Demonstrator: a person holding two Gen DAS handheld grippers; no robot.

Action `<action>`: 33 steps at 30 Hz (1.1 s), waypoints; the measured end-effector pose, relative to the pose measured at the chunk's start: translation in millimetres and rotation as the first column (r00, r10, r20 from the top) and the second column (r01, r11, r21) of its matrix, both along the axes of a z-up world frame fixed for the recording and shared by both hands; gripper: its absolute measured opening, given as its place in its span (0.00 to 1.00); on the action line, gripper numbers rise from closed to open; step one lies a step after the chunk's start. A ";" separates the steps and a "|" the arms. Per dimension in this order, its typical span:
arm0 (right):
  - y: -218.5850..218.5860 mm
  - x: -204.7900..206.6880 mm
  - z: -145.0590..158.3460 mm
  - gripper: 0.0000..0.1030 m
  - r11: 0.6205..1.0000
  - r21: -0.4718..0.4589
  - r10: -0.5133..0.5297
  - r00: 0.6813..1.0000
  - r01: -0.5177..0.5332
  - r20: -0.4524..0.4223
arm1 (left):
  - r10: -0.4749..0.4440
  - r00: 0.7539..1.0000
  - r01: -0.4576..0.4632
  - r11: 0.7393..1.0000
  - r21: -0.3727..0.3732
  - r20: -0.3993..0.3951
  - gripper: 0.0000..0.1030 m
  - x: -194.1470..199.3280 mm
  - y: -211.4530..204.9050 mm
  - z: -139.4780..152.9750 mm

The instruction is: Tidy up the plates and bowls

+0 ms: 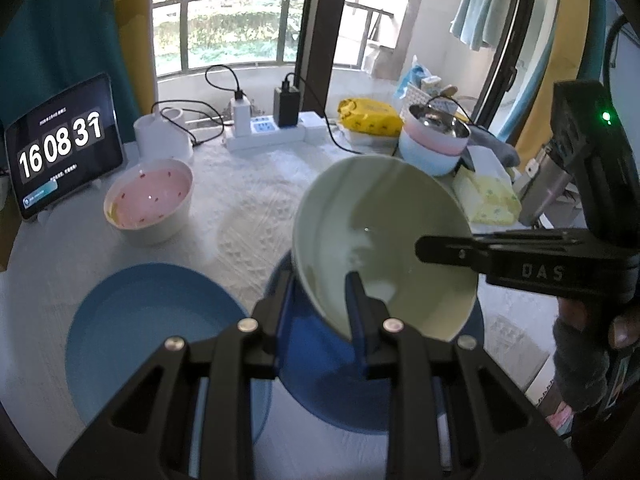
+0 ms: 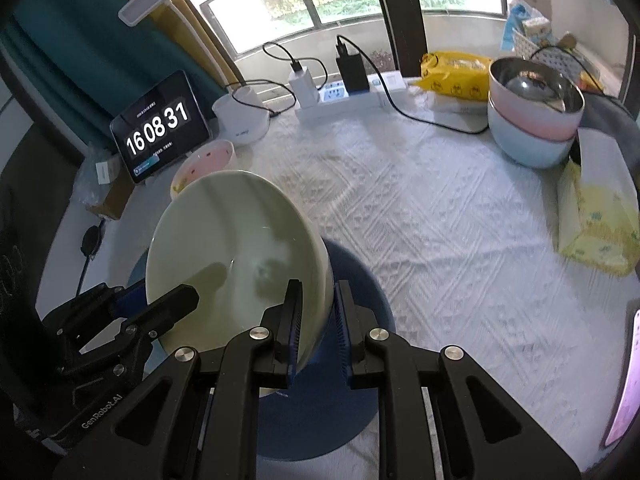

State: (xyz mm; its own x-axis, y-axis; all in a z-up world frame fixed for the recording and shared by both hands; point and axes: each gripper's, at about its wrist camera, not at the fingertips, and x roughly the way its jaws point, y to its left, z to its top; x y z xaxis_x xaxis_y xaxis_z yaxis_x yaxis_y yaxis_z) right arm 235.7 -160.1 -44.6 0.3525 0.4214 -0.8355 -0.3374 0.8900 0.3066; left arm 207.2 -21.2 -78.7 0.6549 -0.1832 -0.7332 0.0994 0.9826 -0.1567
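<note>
White tablecloth (image 2: pixel 440 240): both grippers (image 1: pixel 320 312) (image 2: pixel 316 320) clamp green bowl (image 1: pixel 372 240) over dark-blue plate (image 2: pixel 352 380).

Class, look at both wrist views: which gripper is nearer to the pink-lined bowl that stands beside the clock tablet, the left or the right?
Left. Both the left gripper and the right gripper clamp the pale green bowl's rim, but the pink-lined bowl stands beyond its left-gripper side.

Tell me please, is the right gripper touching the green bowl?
Touching. In the right wrist view, the right gripper has one finger inside and one outside the wall of the green bowl, pads pressed on the rim.
</note>
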 end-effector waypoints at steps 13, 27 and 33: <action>-8.2 -16.8 -13.9 0.17 1.000 -0.005 -0.025 1.000 0.025 -0.011 | -0.012 0.999 0.012 1.000 0.006 -0.051 0.25 -8.3 -8.6 -18.3; 1.0 -24.8 -26.2 0.19 0.998 -0.069 0.010 1.000 -0.008 0.022 | -0.025 0.999 0.026 0.999 0.028 -0.045 0.26 -14.3 -14.6 -24.3; 3.7 -25.8 -24.5 0.19 0.993 -0.121 0.014 0.999 -0.008 0.047 | -0.034 0.999 0.035 0.998 0.048 -0.024 0.27 -17.9 -20.5 -19.5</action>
